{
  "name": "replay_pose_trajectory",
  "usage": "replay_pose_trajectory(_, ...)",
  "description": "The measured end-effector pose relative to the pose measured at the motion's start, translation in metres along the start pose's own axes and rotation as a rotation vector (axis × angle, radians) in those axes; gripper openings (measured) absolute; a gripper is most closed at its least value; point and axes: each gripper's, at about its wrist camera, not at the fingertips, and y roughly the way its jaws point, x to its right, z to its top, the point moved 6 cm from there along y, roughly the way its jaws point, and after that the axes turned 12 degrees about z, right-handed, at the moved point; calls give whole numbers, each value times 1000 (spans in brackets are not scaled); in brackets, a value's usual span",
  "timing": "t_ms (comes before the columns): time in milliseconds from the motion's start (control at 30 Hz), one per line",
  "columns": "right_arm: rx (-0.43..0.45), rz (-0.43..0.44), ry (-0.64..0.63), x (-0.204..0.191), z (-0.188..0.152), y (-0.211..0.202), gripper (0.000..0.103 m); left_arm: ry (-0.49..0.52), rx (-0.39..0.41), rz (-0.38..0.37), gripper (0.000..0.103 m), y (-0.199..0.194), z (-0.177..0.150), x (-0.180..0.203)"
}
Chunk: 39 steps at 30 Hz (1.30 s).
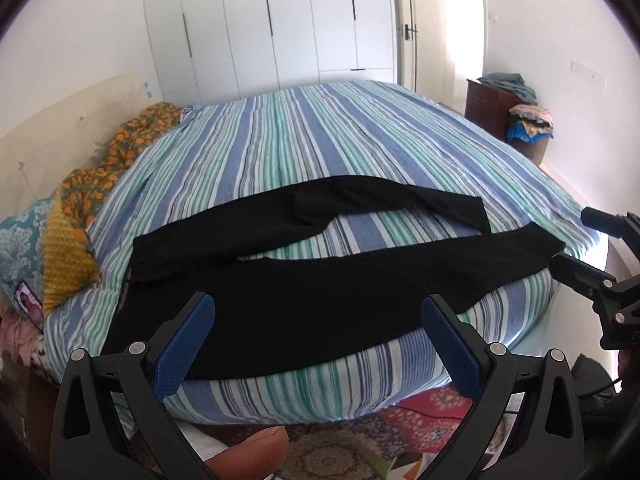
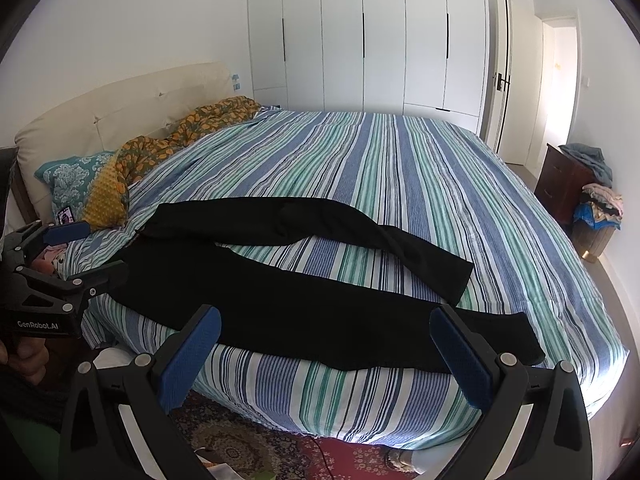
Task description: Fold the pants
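Black pants [image 1: 304, 292] lie spread flat on the striped bed [image 1: 320, 140], waist to the left, the two legs parted and running to the right. They also show in the right wrist view [image 2: 304, 292]. My left gripper [image 1: 318, 316] is open and empty, held above the bed's near edge over the near leg's thigh part. My right gripper [image 2: 326, 328] is open and empty, above the near edge over the near leg's lower part. The right gripper shows at the right of the left wrist view [image 1: 576, 240]; the left gripper shows at the left of the right wrist view [image 2: 92, 250].
Pillows and an orange patterned blanket [image 2: 160, 152] lie by the headboard on the left. A phone [image 2: 65, 215] lies near them. A white wardrobe [image 2: 360, 32] stands behind the bed. A dresser and clothes basket [image 2: 592, 216] stand at the right wall. A patterned rug [image 2: 248, 444] covers the floor below.
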Motion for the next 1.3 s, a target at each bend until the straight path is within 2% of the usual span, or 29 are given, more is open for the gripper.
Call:
replay_pose_trajectory(267, 13, -6, 3, 3, 0, 1, 103, 8, -10, -1, 103, 2, -2, 1)
replay_pose_trajectory(367, 27, -14, -5, 3, 0, 1, 103, 23, -12, 21, 103, 2, -3, 3)
replay_pose_trajectory(533, 85, -41, -6, 9, 6, -9, 103, -20, -1, 16, 102, 0, -1, -5)
replay_pose_trajectory(667, 51, -19, 32, 13, 3, -5, 103, -58, -24, 16, 102, 6, -1, -12)
replay_pose_trajectory(767, 37, -33, 22, 12, 0, -2, 103, -78, -37, 14, 102, 8, -3, -15)
replay_pose_trajectory(1300, 21, -78, -37, 8, -2, -1, 103, -67, -30, -1, 102, 6, -2, -13)
